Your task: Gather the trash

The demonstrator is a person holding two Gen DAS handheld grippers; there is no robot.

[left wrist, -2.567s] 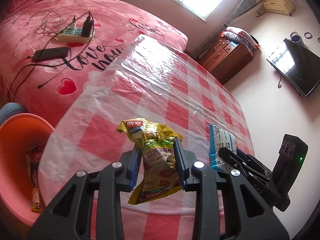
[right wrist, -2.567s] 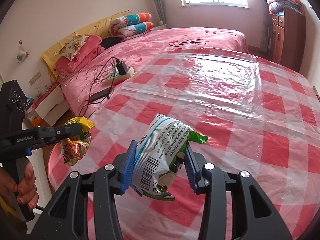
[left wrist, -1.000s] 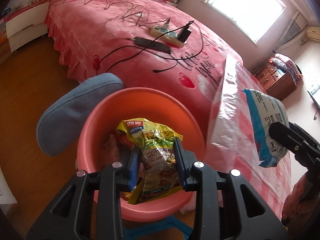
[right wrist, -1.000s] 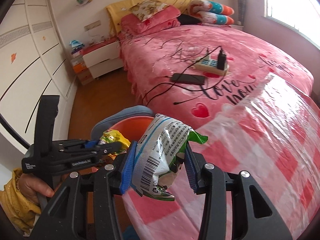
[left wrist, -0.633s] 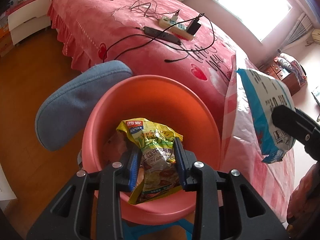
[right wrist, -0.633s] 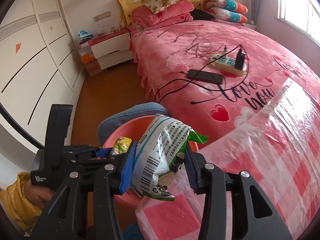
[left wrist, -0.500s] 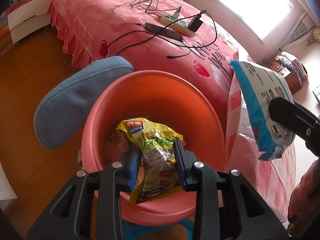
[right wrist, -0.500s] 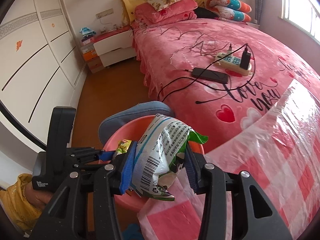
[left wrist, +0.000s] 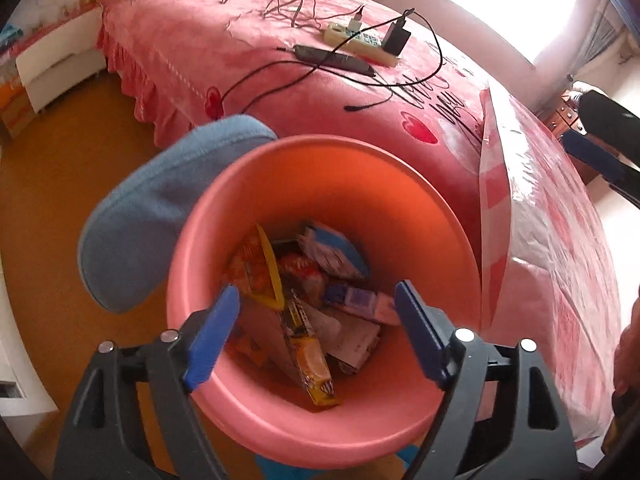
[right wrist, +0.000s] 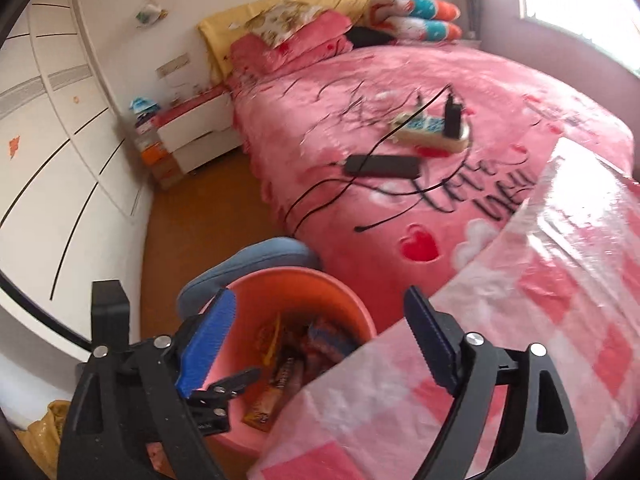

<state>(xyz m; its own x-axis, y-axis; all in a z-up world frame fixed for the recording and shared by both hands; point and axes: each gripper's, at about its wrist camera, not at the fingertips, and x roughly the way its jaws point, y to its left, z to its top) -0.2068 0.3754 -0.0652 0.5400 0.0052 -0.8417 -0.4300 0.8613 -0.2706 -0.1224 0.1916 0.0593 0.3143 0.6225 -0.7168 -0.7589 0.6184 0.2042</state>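
Left gripper (left wrist: 316, 332) and right gripper (right wrist: 320, 336) opening, nothing between jaws; wrappers (left wrist: 308, 300) lie below in pink bin (left wrist: 328, 184). Visible desk (right wrist: 520, 320) part bare.

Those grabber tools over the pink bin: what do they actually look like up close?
Each is a black plastic frame with triangular cut-outs and silver screw heads, carrying two flat fingers faced with ribbed blue pads. The left gripper and right gripper look alike. In the right wrist view the left one shows a black upright handle and small white lettering, too small to read. A bit of yellow clothing shows beside it. No cables are visible.
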